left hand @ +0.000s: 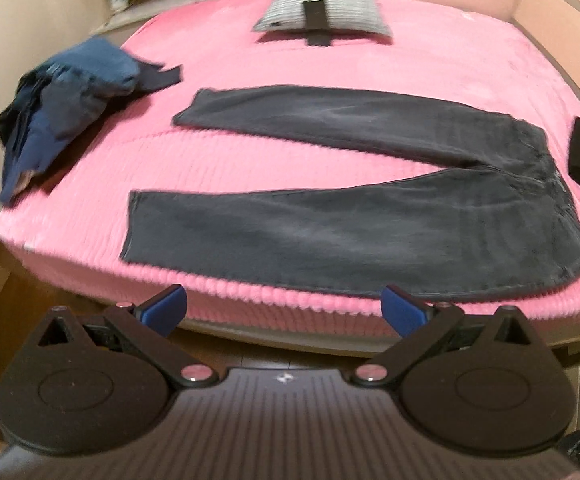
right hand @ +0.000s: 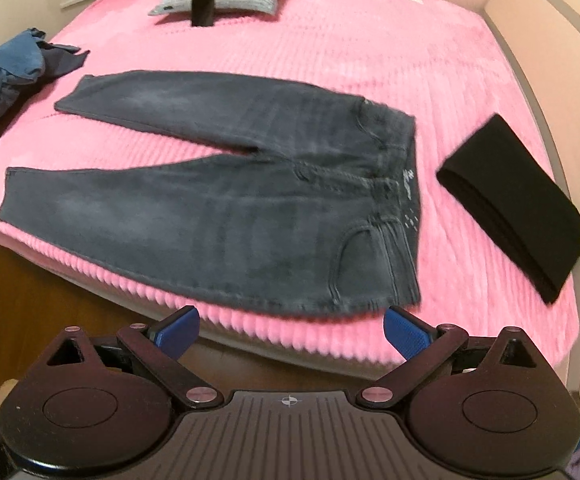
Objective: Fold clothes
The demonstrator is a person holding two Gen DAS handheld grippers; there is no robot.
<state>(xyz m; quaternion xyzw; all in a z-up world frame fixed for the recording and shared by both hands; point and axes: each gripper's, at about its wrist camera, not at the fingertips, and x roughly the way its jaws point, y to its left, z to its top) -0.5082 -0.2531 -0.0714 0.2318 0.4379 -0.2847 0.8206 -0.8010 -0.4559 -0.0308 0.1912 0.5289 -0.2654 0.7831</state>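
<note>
Done: folded black garment (right hand: 514, 208) lies at 3 o'clock on the pink ribbed bed (right hand: 370, 40).
In hand: dark grey denim jeans (right hand: 217, 208) spread flat at centre, legs apart, not yet folded.
Left: crumpled blue clothes pile (left hand: 61, 108) at 10 o'clock.
Left tool (left hand: 283, 312): wide open, empty.
Right tool (right hand: 292, 330): wide open, empty.
</note>
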